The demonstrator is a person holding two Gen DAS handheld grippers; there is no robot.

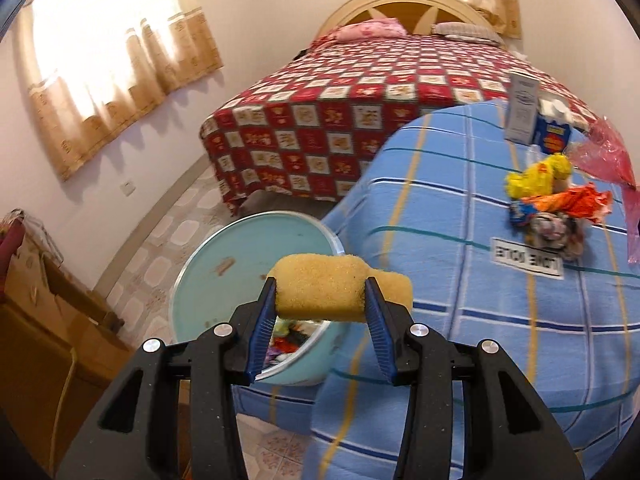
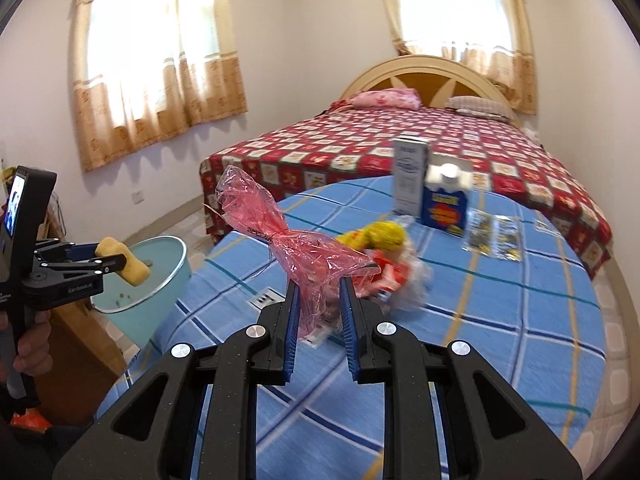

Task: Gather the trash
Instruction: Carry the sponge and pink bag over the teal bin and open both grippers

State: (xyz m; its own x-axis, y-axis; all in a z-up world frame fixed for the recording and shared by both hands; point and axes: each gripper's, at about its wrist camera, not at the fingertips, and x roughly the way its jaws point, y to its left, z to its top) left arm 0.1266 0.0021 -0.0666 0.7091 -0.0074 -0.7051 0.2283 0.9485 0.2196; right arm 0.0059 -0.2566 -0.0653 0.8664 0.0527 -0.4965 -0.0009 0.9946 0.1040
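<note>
A yellow sponge (image 1: 328,286) is held between the pads of the left gripper (image 1: 322,300), low at the centre of the left wrist view, above the mouth of the light blue bin (image 1: 240,248) beside the table; a drop into the bin is judged to be the step in hand, so the jaws would need to be parted; coloured scraps are glimpsed in the bin's bottom. A pink plastic bag (image 2: 304,248) is pinched by the right gripper (image 2: 320,312) at the centre of the right wrist view; it would be carried left to the bin. Crumpled wrappers (image 2: 384,248) and a blue carton (image 2: 446,204) are left on the blue checked tablecloth (image 2: 500,320), upper right.
</note>
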